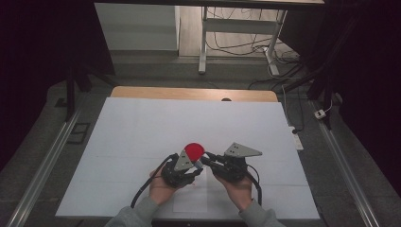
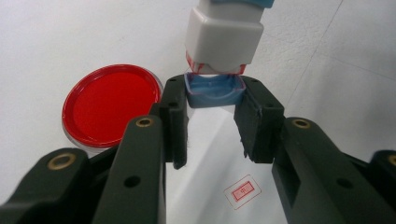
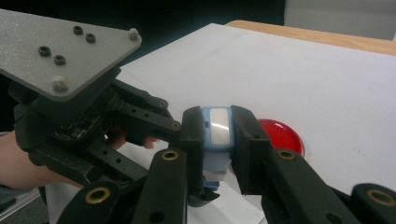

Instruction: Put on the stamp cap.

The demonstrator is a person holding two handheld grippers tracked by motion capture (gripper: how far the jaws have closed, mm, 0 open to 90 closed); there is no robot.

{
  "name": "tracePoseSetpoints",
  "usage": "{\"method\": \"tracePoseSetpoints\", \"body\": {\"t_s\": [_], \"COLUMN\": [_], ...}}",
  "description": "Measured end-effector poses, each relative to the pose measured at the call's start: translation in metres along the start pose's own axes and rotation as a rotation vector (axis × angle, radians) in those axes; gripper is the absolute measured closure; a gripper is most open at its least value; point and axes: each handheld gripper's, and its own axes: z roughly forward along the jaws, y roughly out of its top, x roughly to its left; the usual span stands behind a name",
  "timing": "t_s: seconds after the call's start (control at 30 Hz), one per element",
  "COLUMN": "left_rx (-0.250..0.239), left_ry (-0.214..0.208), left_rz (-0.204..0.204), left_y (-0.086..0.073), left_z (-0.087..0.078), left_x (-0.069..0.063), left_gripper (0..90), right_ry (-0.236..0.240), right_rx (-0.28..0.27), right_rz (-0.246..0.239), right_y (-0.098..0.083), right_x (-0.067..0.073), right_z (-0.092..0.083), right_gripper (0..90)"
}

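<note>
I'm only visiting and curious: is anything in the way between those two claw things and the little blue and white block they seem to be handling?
Nothing visible. The right gripper is clamped on the block's white-and-blue body, and the left gripper is shut on its blue cap. The red dish lies off to the side.

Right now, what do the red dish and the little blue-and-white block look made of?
Red dish: likely clear plastic, glossy; see-through rim around a red inside. Blue-and-white block: seemingly moulded plastic, satin white body with rounded corners, blue cap gripped in the left tongs.
</note>
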Motion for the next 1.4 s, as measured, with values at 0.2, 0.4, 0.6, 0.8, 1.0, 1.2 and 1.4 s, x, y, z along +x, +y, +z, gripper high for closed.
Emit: {"method": "tracePoseSetpoints", "body": {"t_s": [0.2,0.4,0.6,0.8,1.0,1.2,1.4], "left_rx": [-0.003,-0.003,-0.002,-0.007,-0.012,-0.011,-0.011], "left_ry": [0.005,0.008,0.009,0.012,0.024,0.031,0.046], "left_rz": [0.002,0.003,0.005,0.005,0.010,0.011,0.016], "left_y": [0.0001,-0.0001,-0.0001,0.0000,0.0000,-0.0001,-0.0006], "left_z": [-0.0002,0.0001,0.0003,0.0004,0.0002,0.0002,0.0008], "left_x": [-0.0007,-0.0011,-0.0012,-0.0018,-0.0028,-0.0032,-0.0043], "left_gripper": [64.9,64.9,64.9,64.9,64.9,64.9,64.9], "right_ry": [-0.011,-0.016,-0.016,-0.017,-0.020,-0.024,-0.034], "right_rx": [0.003,0.010,0.014,0.017,0.016,0.015,0.022], "right_rz": [0.010,0.016,0.019,0.023,0.026,0.027,0.025], "right_y": [-0.0005,-0.0011,-0.0022,-0.0027,-0.0032,-0.0035,-0.0040], "right_x": [0.0018,0.0028,0.0026,0.0029,0.0031,0.0032,0.0048], "right_z": [0.0010,0.0021,0.0031,0.0038,0.0041,0.0041,0.0049], "right_gripper": [75.1,75.2,75.1,75.1,75.2,75.2,75.2]}}
